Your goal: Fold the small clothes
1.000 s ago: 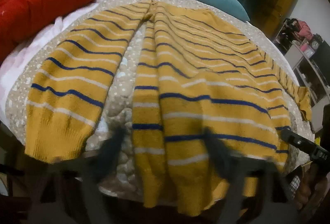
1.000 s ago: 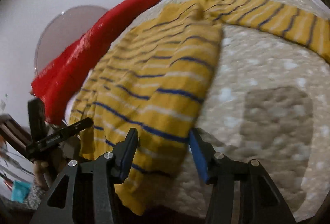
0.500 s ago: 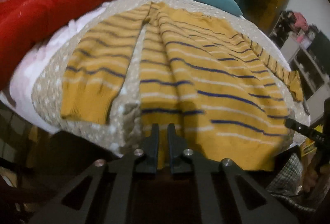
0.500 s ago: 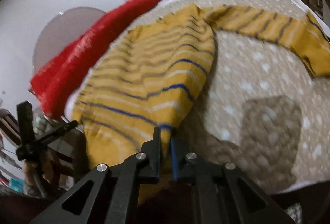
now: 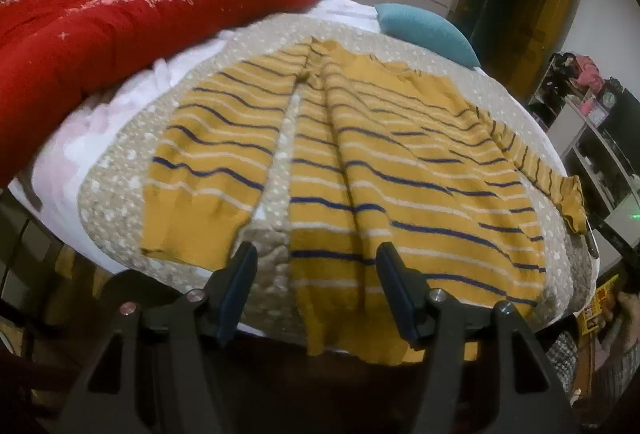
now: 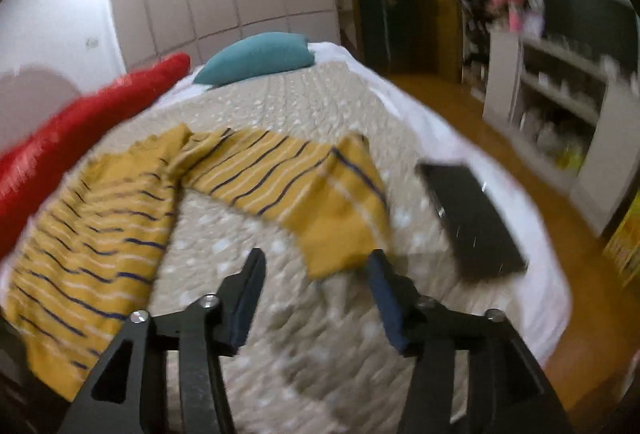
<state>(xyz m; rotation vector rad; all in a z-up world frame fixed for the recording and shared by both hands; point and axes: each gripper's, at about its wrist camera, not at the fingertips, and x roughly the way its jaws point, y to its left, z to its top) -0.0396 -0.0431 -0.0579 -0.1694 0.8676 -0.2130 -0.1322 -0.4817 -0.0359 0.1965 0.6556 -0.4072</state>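
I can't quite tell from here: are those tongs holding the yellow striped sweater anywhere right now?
No, nothing is held. The left tongs stand open over the sweater hem, and the right tongs stand open near the sleeve cuff.

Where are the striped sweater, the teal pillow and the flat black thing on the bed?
sweater (image 5: 420,170), left wrist view, middle of its body.
teal pillow (image 6: 260,56), right wrist view, its center.
flat black thing (image 6: 472,218), right wrist view, its top face.

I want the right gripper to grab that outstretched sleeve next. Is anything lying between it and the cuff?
Nothing visible does. The right gripper is open, and the sleeve cuff lies just ahead on bare quilt. A black flat object sits off to the right, outside that path.
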